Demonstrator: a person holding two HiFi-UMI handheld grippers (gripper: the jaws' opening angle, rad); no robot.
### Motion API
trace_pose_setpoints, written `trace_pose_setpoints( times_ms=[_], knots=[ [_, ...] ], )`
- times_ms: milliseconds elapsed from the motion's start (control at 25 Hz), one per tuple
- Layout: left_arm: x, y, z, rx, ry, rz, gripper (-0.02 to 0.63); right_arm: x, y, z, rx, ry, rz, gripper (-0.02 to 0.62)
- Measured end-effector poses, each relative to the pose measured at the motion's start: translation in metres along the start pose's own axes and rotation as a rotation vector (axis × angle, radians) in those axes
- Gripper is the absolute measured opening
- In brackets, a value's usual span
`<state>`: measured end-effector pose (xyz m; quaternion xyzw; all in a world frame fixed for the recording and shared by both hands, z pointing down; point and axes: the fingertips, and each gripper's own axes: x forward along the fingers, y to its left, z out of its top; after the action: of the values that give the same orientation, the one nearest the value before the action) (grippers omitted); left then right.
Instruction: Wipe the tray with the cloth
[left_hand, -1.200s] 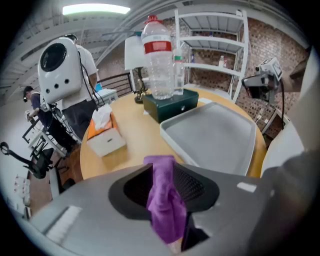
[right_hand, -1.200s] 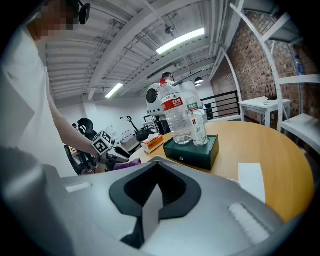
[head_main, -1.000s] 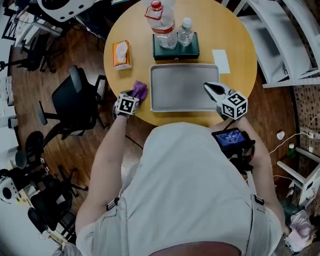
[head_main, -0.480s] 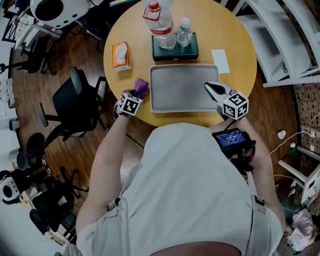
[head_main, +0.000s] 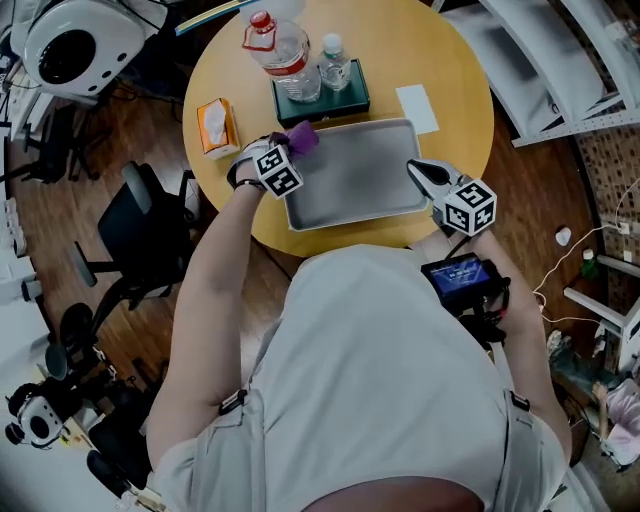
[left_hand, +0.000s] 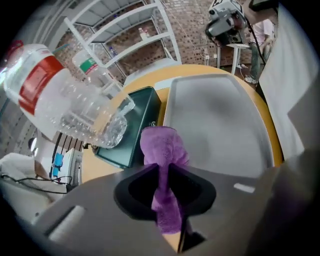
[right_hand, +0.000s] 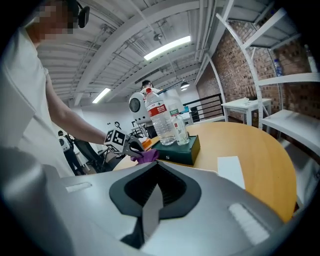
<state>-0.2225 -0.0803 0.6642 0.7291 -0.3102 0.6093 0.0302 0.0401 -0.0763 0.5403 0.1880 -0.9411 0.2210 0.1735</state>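
Note:
The grey metal tray (head_main: 362, 178) lies on the round wooden table (head_main: 455, 60). My left gripper (head_main: 291, 151) is shut on the purple cloth (head_main: 302, 137) and holds it over the tray's far left corner. In the left gripper view the cloth (left_hand: 162, 150) is pinched between the jaws of the left gripper (left_hand: 164, 171), and it bunches out ahead of them beside the tray (left_hand: 220, 125). My right gripper (head_main: 424, 174) rests at the tray's right edge. It is shut with nothing in it, and its jaws meet in the right gripper view (right_hand: 152, 200).
Behind the tray a green box (head_main: 322, 98) carries a large water bottle (head_main: 283, 55) and a small one (head_main: 335, 62). An orange tissue box (head_main: 215, 125) stands at the left and a white paper (head_main: 416, 108) at the far right. Office chairs (head_main: 130, 240) stand left of the table.
The left gripper closed on the purple cloth beside the tray's left edge, lifted it and carried it to the tray's far left corner. The right gripper stayed put.

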Motion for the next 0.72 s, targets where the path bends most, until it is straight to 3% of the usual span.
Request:
trace_pose_setpoints(
  times_ms=[200,320,400,600,720],
  knots=[
    [0.037,-0.008,-0.003,0.047,0.063,-0.071,0.066,-0.017,-0.014,-0.008,0.033,-0.007,-0.06,0.002],
    [0.042,-0.026,-0.009,-0.008,0.069,-0.102,0.064,-0.023,-0.016,-0.01,0.041,-0.006,-0.075,0.002],
    [0.039,-0.039,-0.009,-0.043,0.048,-0.101,0.063,-0.021,-0.013,-0.011,0.045,-0.005,-0.068,0.002],
    [0.015,-0.093,-0.006,0.031,0.011,-0.182,0.063,-0.009,-0.006,-0.008,0.032,-0.002,-0.025,0.002],
    [-0.001,-0.128,-0.007,0.034,-0.001,-0.201,0.063,-0.002,0.002,-0.005,0.018,0.003,0.005,0.002]
  ],
)
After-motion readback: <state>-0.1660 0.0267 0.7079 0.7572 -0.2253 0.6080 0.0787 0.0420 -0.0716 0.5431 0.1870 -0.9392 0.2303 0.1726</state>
